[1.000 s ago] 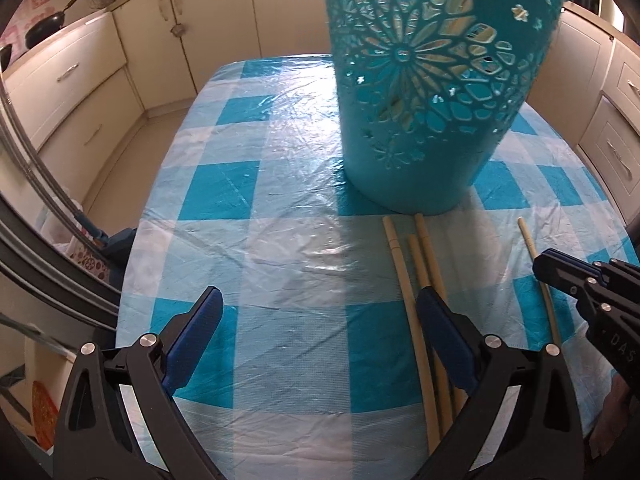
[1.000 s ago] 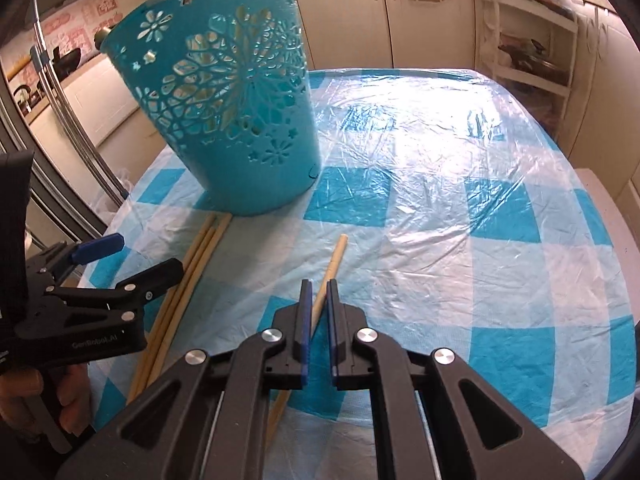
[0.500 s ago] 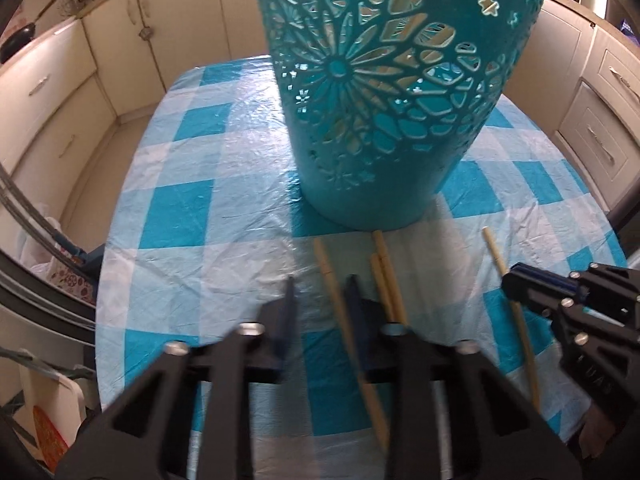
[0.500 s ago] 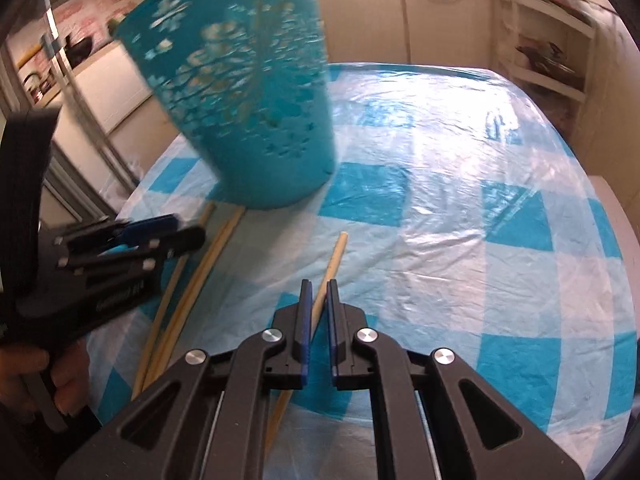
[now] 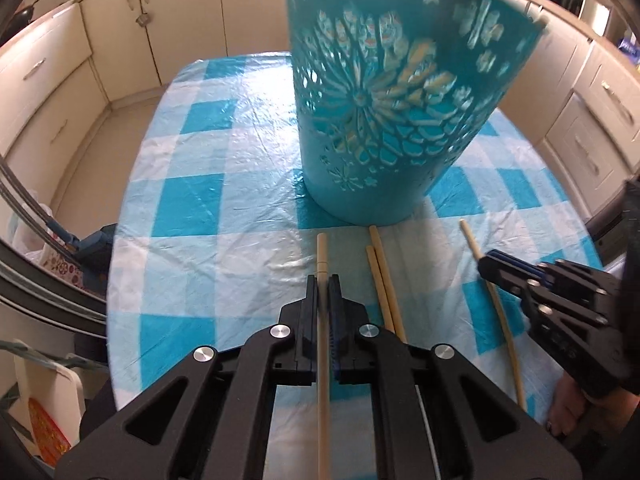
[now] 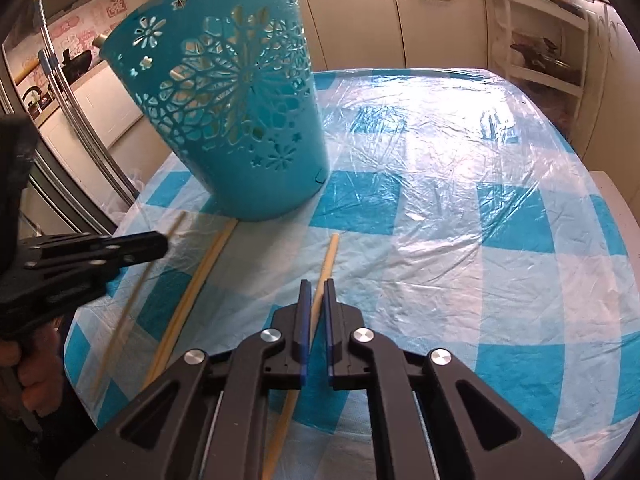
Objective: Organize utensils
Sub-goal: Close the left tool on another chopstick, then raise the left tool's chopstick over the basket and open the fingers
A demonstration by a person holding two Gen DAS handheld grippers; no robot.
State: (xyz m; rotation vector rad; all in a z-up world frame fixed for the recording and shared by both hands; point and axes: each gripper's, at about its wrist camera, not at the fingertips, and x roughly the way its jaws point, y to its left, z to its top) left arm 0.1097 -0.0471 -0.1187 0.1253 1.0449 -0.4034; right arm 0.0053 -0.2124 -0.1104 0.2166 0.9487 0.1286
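Both grippers were clamped on chopsticks. The left gripper pinched one bamboo chopstick near its far end, so most of the stick trailed back under the tool; the long overhang could lever in the pads and swing or slip as it was raised. The right gripper held a second chopstick the same way, with the same risk.

From the left wrist view, the teal cut-out basket stood at twelve to one o'clock, just beyond the stick tips, tall and light-looking on the plastic-covered checked tablecloth. A stick carried too low would probably strike its wall and tip or push it, rather than clear the rim.

Two loose chopsticks lay together at one o'clock between the tools, their tips near the basket's foot; a careless sweep could roll them. The grippers worked close together and could collide. Cabinets ringed the table.
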